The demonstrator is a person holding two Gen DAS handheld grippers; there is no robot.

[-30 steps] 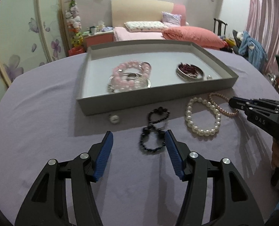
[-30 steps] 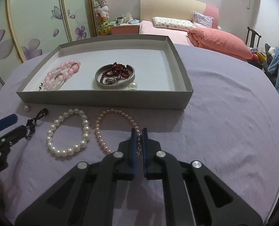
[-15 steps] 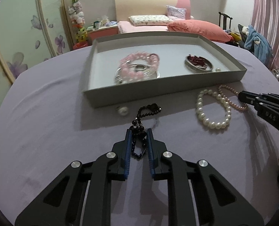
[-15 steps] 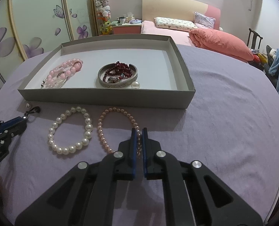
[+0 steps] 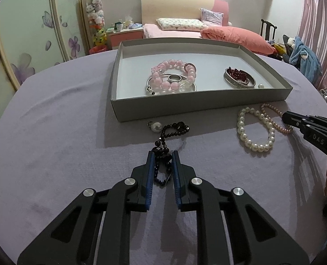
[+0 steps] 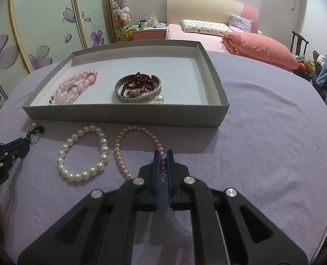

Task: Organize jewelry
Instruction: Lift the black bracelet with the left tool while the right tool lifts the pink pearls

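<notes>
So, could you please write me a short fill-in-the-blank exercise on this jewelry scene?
1. The left gripper is shut on the ____ bracelet.
2. The right gripper is shut on the small ____ pearl strand.
3. The white pearl bracelet lies on the cloth, ____ the tray.
4. The red beads lie inside a ____ bangle.

Missing words: black; pink; outside; silver

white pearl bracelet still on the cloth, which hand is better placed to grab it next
Neither is free. The left gripper is shut on the black bead bracelet, the right gripper on the pink pearl strand. The white pearl bracelet lies nearer the right.
</notes>
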